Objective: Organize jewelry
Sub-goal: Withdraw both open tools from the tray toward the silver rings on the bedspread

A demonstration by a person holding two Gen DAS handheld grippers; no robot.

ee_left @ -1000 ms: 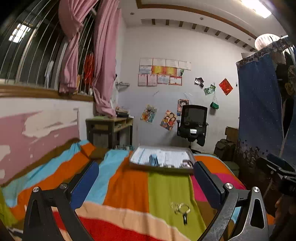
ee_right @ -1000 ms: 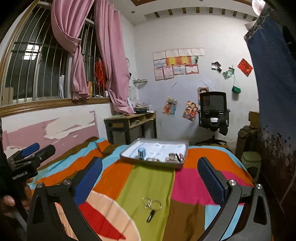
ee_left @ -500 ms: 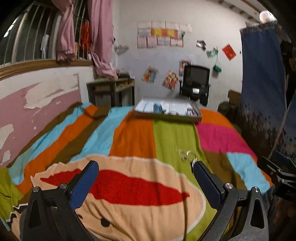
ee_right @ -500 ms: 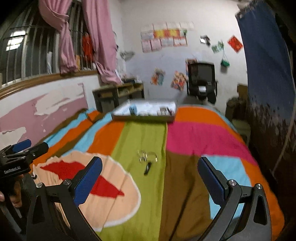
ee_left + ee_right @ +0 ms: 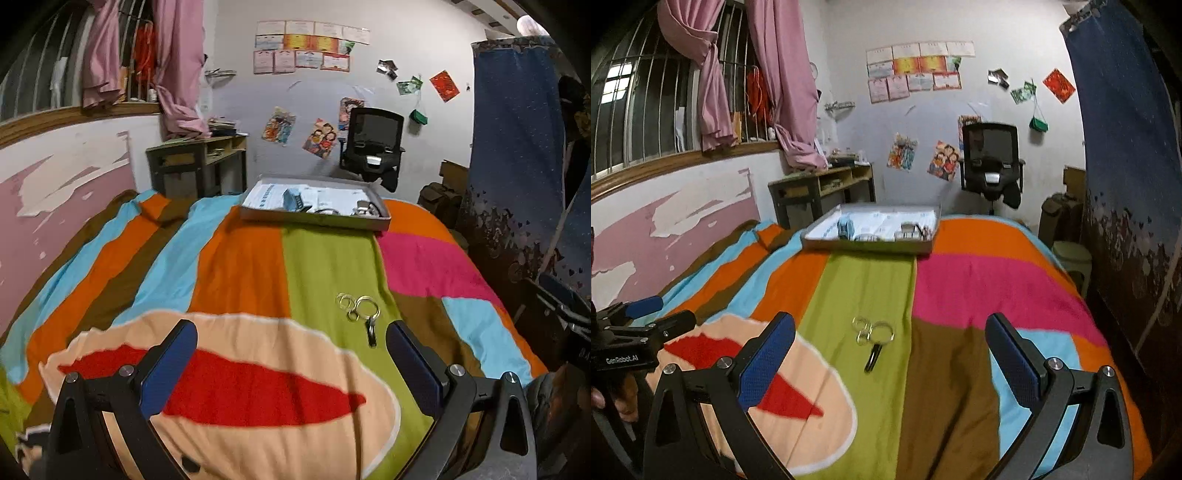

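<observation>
Open bedspread, little in the way

The striped blanket [image 5: 960,280] lies bare between both grippers and the far tray [image 5: 871,246]; only the ring cluster [image 5: 871,334] (with a dark pendant piece) sits on the green stripe, well apart from the tray and from the left gripper [image 5: 646,317] beside it.

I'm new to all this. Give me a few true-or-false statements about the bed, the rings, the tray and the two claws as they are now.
1. The bunch of rings lies on the green stripe of the bedspread. True.
2. The right claw grips the rings. False: it is open and holds nothing.
3. The tray sits at the far end of the bed. True.
4. The tray holds nothing. False: a few small items lie in it.
5. The left claw is shut. False: its jaws stand wide apart.
</observation>
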